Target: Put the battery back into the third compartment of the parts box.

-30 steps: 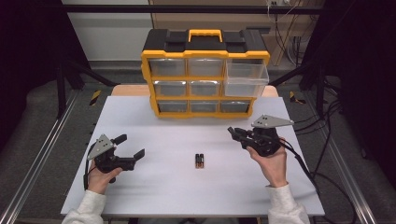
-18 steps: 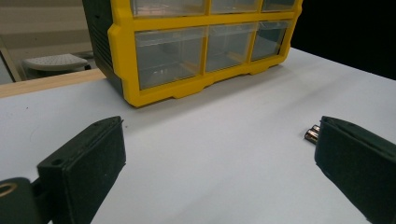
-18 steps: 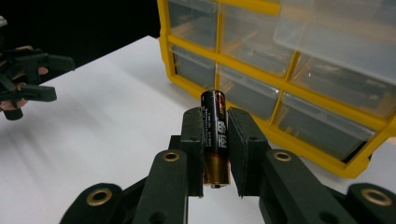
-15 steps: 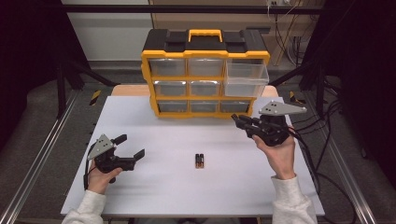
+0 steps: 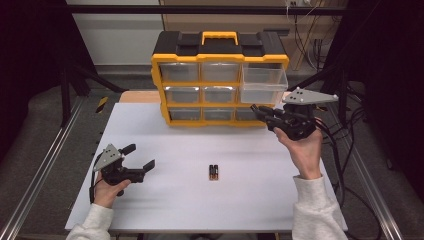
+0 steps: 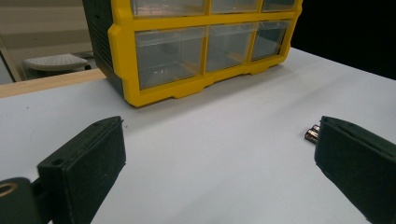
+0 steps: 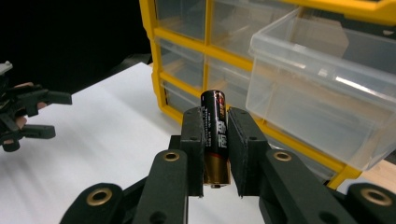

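My right gripper (image 7: 215, 122) is shut on a black and copper battery (image 7: 215, 135) that stands upright between its pads. In the high view that right gripper (image 5: 260, 111) hangs in the air at the right, just below the pulled-out clear drawer (image 5: 264, 85) of the yellow and black organizer (image 5: 220, 80). Two more batteries (image 5: 213, 172) lie side by side on the white table (image 5: 175, 200). Near the table's left front my left gripper (image 5: 139, 157) rests open with nothing between its jaws. The left gripper view has those batteries (image 6: 312, 133) beside its right jaw.
The organizer (image 6: 196, 51) stands at the table's back edge with several clear drawers, the top right one (image 7: 327, 79) pulled out. Cables (image 5: 345, 135) hang off the right side. Metal rails run along both table sides.
My right gripper has risen with the battery and moved toward the organizer, from over the table to just under the open drawer. The left gripper has stayed put.
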{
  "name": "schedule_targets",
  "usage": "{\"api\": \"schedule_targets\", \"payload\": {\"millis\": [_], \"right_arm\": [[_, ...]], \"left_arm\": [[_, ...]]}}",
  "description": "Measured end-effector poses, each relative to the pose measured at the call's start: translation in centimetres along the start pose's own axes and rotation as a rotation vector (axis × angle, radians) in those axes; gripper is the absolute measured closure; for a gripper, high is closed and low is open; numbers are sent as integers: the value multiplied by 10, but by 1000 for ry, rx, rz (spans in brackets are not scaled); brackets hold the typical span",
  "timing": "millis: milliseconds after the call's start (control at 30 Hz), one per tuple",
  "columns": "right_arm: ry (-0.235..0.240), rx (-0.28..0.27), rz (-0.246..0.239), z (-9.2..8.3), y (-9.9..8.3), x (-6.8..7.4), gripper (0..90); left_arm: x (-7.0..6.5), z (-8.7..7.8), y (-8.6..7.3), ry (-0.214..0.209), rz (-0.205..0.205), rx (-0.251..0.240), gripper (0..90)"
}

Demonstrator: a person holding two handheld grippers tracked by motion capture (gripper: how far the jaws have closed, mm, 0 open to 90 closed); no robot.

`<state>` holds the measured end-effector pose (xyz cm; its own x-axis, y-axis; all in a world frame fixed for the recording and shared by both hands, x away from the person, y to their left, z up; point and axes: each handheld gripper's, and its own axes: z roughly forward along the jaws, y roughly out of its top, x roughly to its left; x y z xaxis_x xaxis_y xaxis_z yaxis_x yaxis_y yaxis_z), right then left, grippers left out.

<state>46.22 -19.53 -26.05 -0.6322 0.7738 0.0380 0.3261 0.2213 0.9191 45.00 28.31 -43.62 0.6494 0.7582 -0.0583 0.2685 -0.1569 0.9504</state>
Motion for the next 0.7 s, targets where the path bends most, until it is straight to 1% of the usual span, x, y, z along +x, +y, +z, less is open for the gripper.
{"api": "schedule_targets", "payload": {"millis": [167, 267, 367, 500, 700], "right_arm": [[-11, -10, -6, 0, 12, -4, 772], [-23, -13, 0, 1, 19, -6, 773], [-34, -20, -5, 1, 27, -11, 773], [-52, -31, 6, 3, 37, -17, 772], [-82, -28, 12, 8, 49, -26, 773]], "left_arm": [[0, 0, 0, -1, 0, 1, 16], [0, 0, 0, -1, 2, 2, 16], [1, 0, 0, 0, 1, 3, 16], [1, 0, 0, 0, 1, 1, 16], [1, 0, 0, -1, 1, 1, 16]]}}
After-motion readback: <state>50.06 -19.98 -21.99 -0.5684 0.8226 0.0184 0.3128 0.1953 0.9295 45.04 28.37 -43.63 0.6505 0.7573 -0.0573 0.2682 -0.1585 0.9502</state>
